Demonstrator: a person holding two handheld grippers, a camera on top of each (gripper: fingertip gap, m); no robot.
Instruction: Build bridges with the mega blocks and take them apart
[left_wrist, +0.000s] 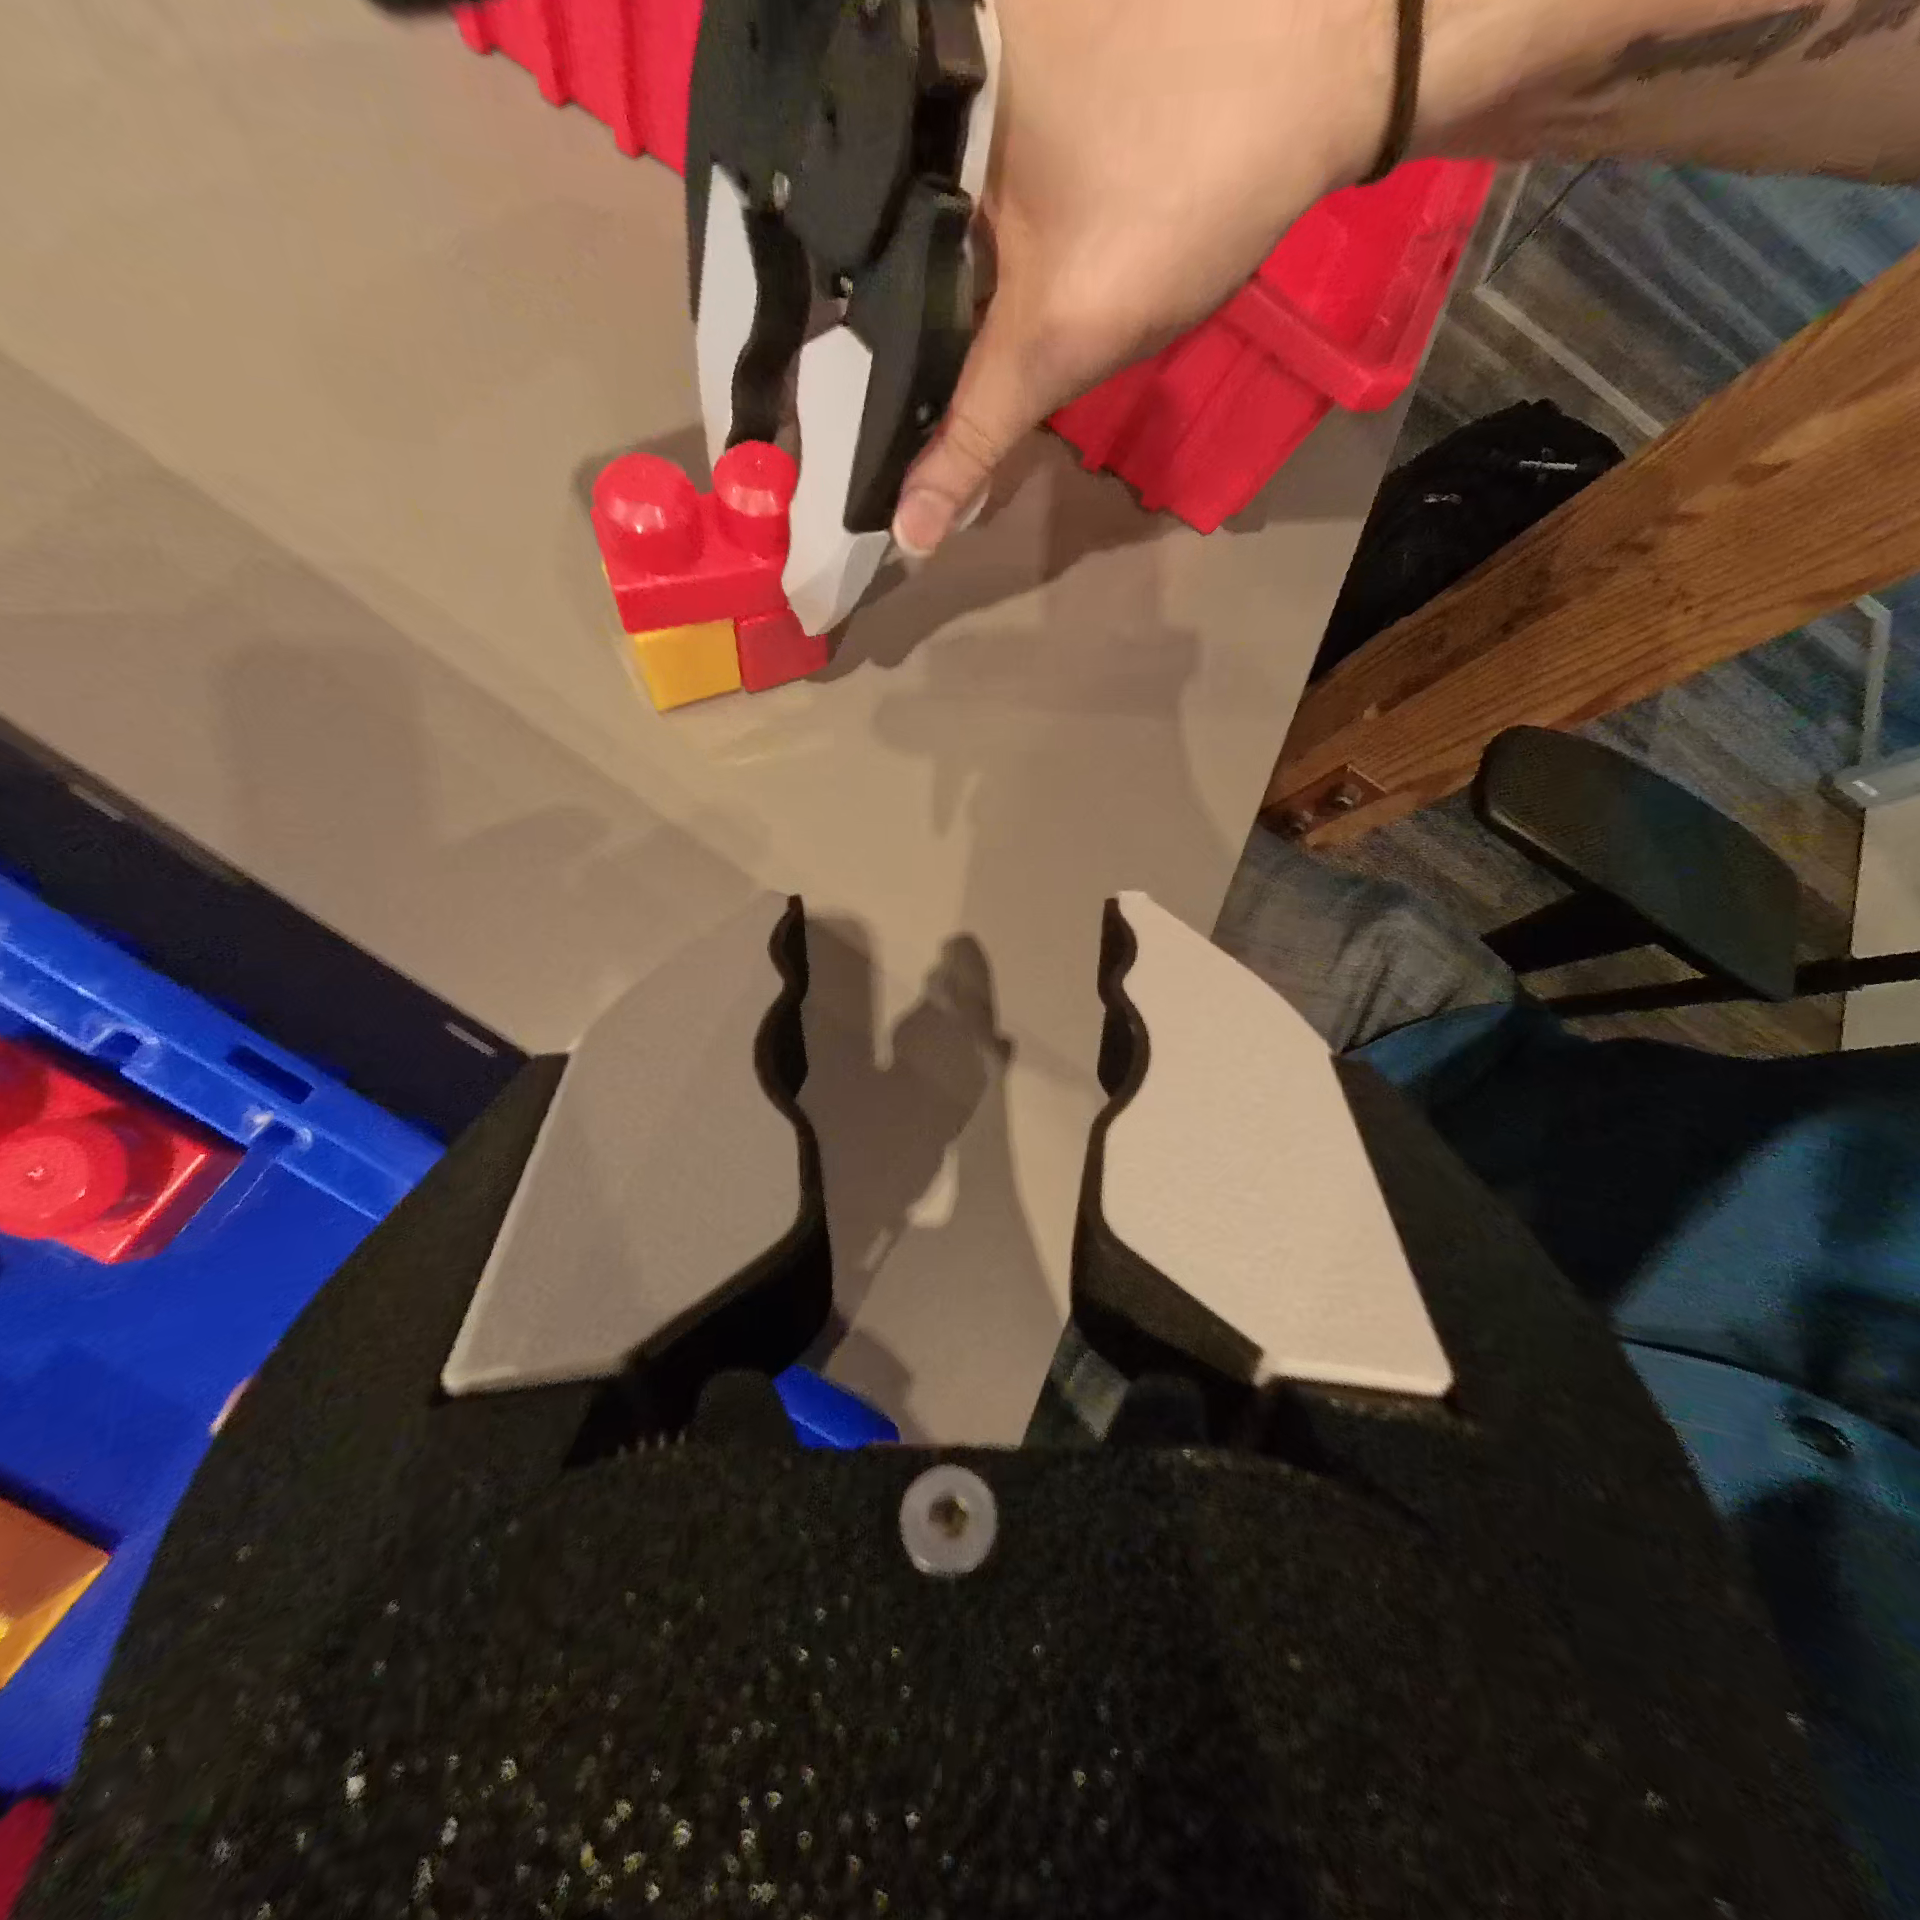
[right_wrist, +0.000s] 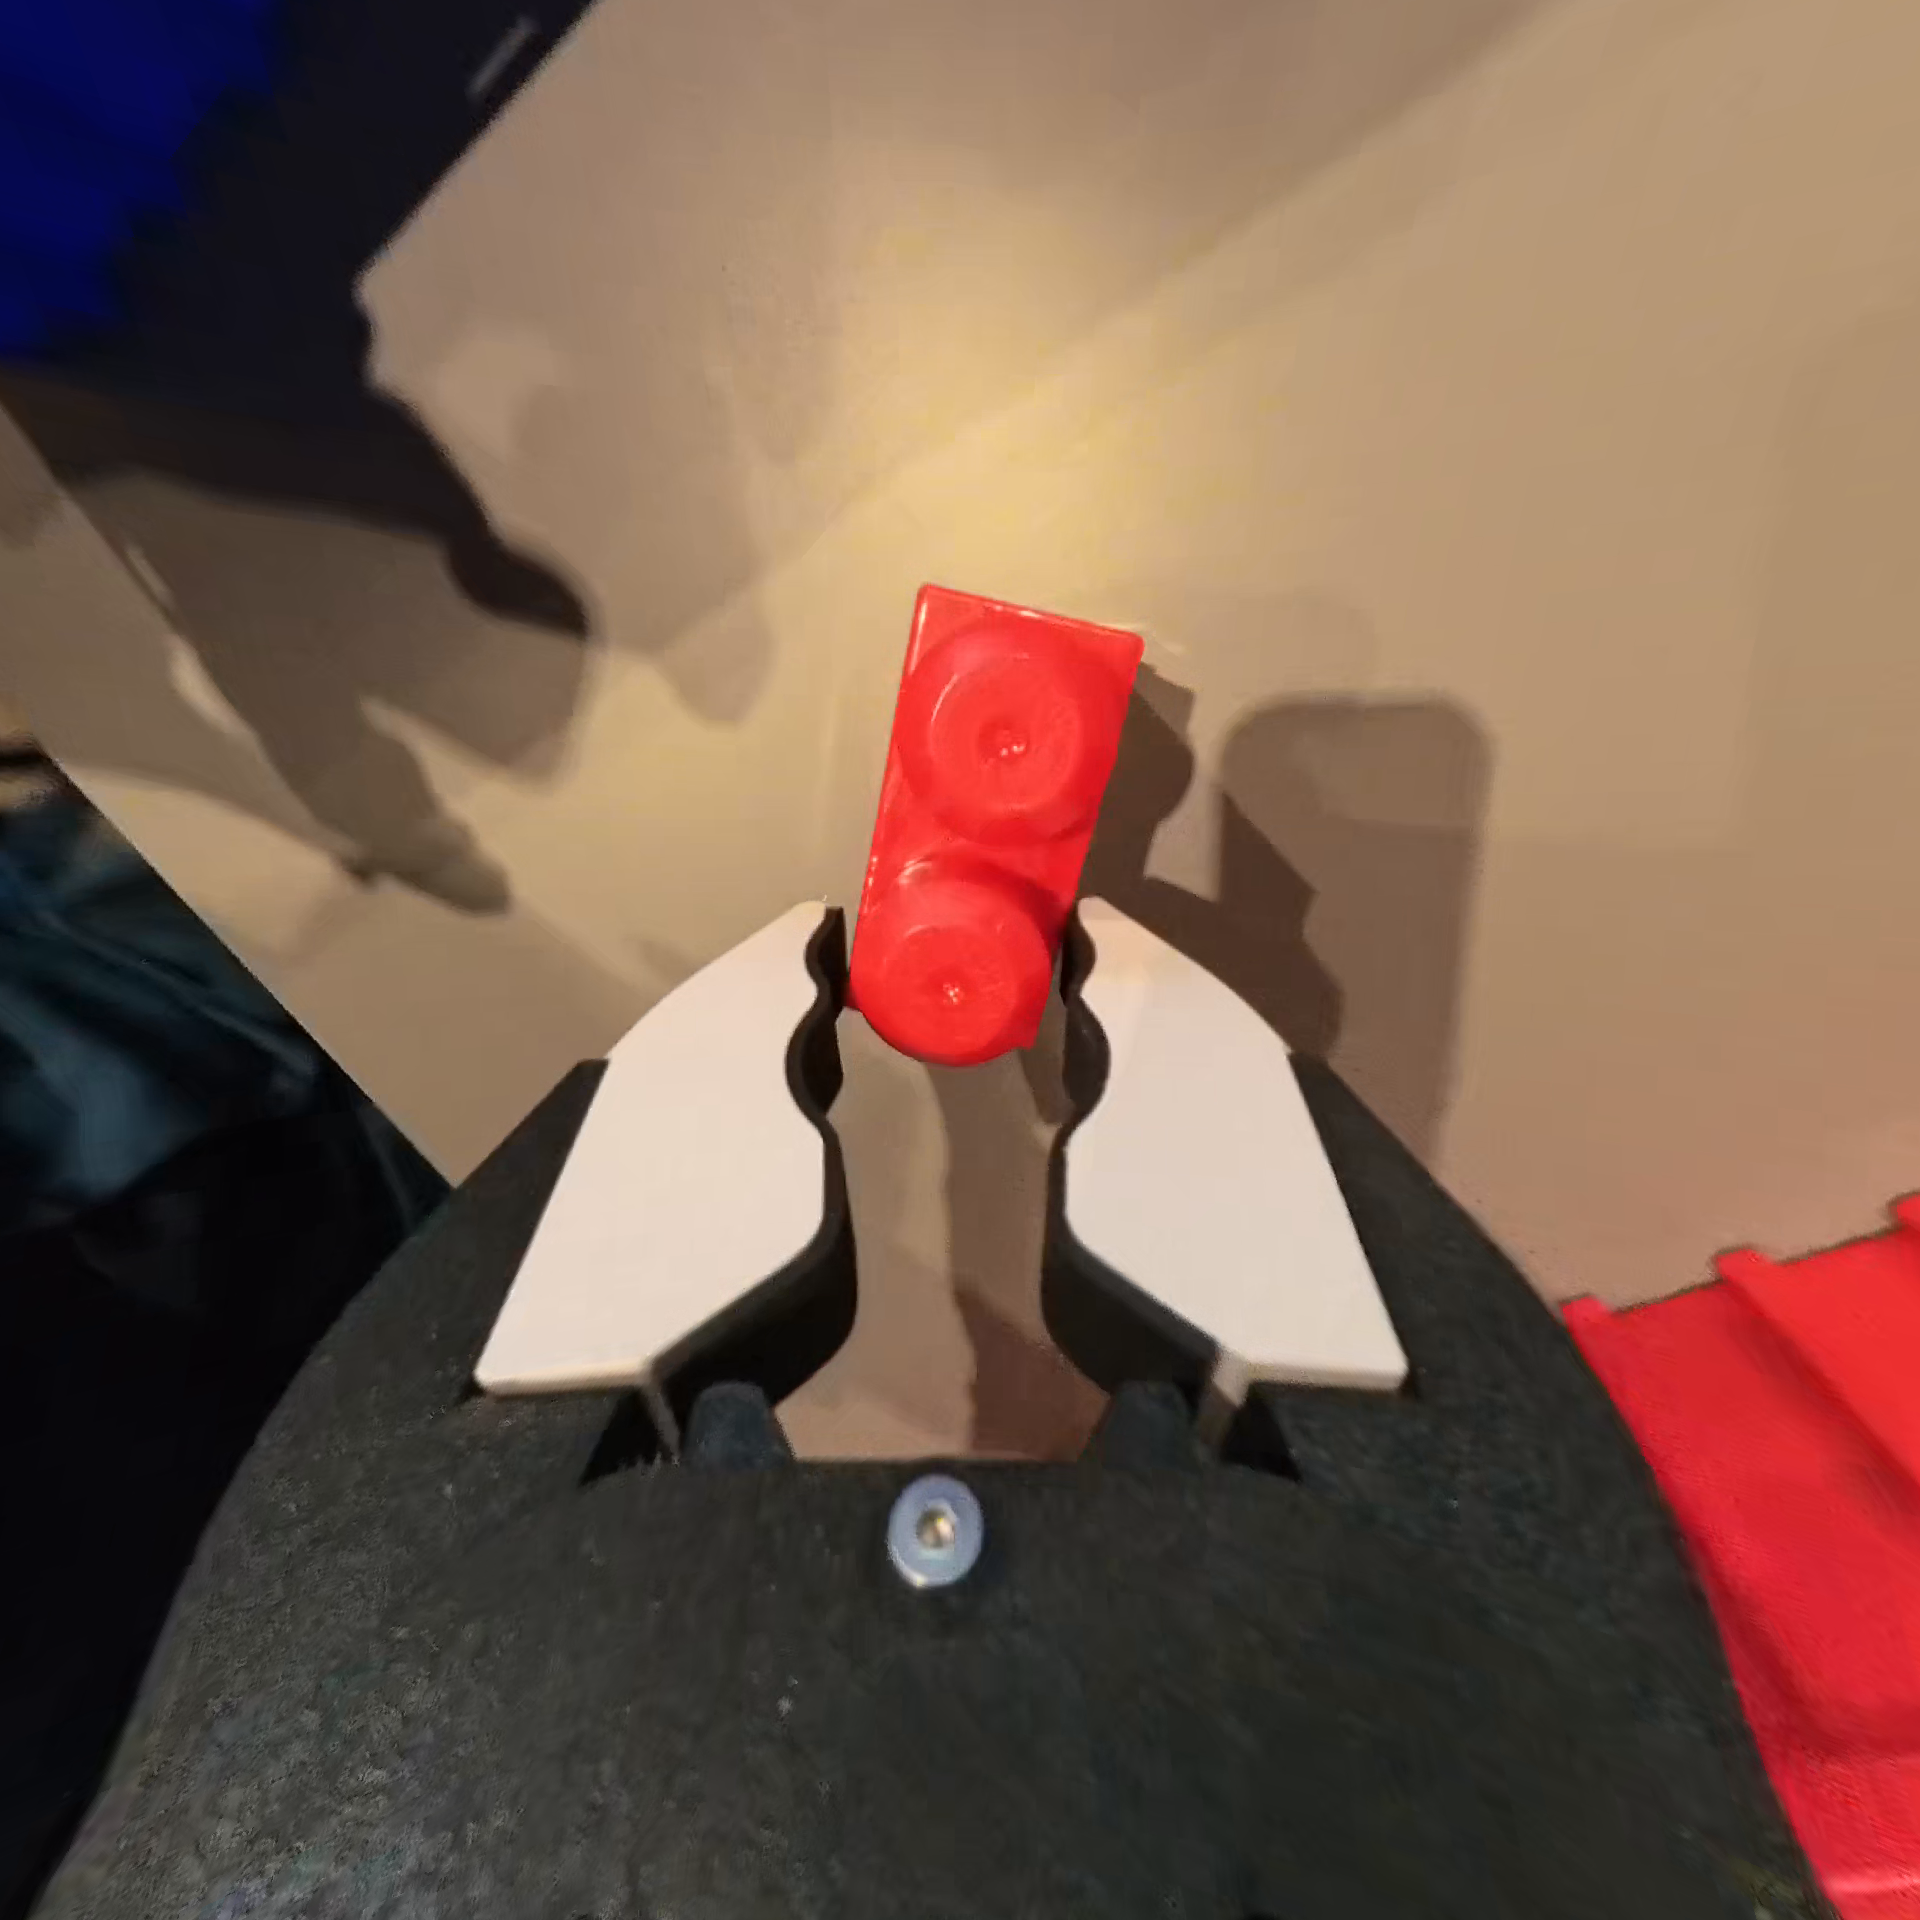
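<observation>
A red two-stud block (left_wrist: 691, 551) sits on top of a small yellow block (left_wrist: 686, 665) and a small red block (left_wrist: 779, 649) on the beige table (left_wrist: 364, 520). My right gripper (left_wrist: 774, 520), held in a hand, reaches down over this stack. In the right wrist view my right gripper (right_wrist: 951, 935) is shut on the near end of the red two-stud block (right_wrist: 997, 810), with a pad pressed against each side. My left gripper (left_wrist: 951, 935) is open and empty, hovering above bare table nearer the front, away from the stack.
A red bin (left_wrist: 1278, 353) stands behind the stack and also shows in the right wrist view (right_wrist: 1787, 1558). A blue bin (left_wrist: 156, 1299) with blocks in it is at the left. The table's right edge, a wooden beam (left_wrist: 1610, 582) and a black chair (left_wrist: 1642, 862) lie to the right.
</observation>
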